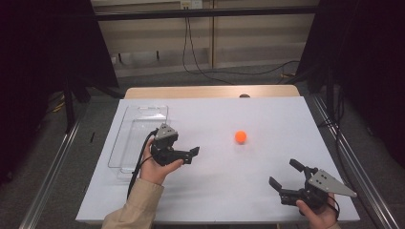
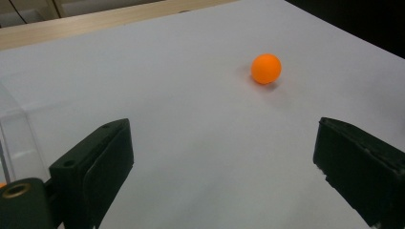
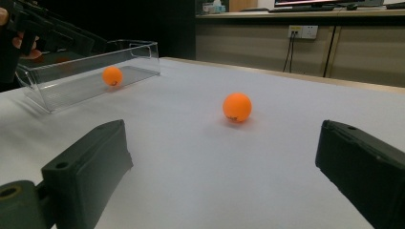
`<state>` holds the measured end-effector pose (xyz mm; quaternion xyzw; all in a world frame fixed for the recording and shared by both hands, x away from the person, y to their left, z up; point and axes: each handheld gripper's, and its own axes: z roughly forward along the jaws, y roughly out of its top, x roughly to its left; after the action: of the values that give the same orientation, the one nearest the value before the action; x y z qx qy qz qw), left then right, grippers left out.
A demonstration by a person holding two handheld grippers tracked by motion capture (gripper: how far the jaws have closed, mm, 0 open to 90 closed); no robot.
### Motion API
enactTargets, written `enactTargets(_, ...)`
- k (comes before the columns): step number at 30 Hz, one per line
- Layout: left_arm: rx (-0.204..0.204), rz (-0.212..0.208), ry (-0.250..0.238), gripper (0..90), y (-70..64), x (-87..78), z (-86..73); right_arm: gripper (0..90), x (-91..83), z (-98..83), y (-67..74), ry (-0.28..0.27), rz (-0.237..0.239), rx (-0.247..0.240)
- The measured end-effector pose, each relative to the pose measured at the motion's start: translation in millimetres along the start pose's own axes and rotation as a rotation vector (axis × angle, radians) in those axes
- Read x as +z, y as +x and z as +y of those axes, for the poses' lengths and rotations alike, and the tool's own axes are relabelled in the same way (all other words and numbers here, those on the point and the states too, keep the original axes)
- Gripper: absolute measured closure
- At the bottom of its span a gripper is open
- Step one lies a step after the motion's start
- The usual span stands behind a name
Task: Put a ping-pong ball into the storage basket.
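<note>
An orange ball (image 1: 240, 137) (image 2: 266, 68) (image 3: 237, 107) rests on the white tabletop (image 1: 215, 181), right of centre. A second orange ball (image 3: 112, 75) lies inside a clear plastic tray (image 1: 143, 109) (image 3: 71, 71) at the left. My left gripper (image 1: 191, 155) (image 2: 222, 143) hovers beside the tray and points right toward the loose ball, its jaws wide apart with nothing between them. My right gripper (image 1: 284, 173) (image 3: 222, 143) is near the front right corner and points toward that ball from some distance, open and empty. The left gripper (image 3: 28, 28) also appears above the tray's near end.
A strip of bare wooden table (image 1: 210, 91) runs past the white sheet's far edge. Metal rails (image 1: 52, 162) flank the table on both sides. Cables (image 1: 200, 67) trail on the floor behind, and dark curtains (image 1: 43, 43) hang left and right.
</note>
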<state>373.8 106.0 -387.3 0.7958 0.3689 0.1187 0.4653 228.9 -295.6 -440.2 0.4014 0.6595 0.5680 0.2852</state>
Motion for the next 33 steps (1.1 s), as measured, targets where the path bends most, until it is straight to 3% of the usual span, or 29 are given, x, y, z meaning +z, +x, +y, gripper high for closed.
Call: enactTargets(33,0.028,-0.014,0.016,6.3,-8.8,14.4,-1.1,3.2,-1.7,-0.6,-1.8,-0.002,-0.009,0.001)
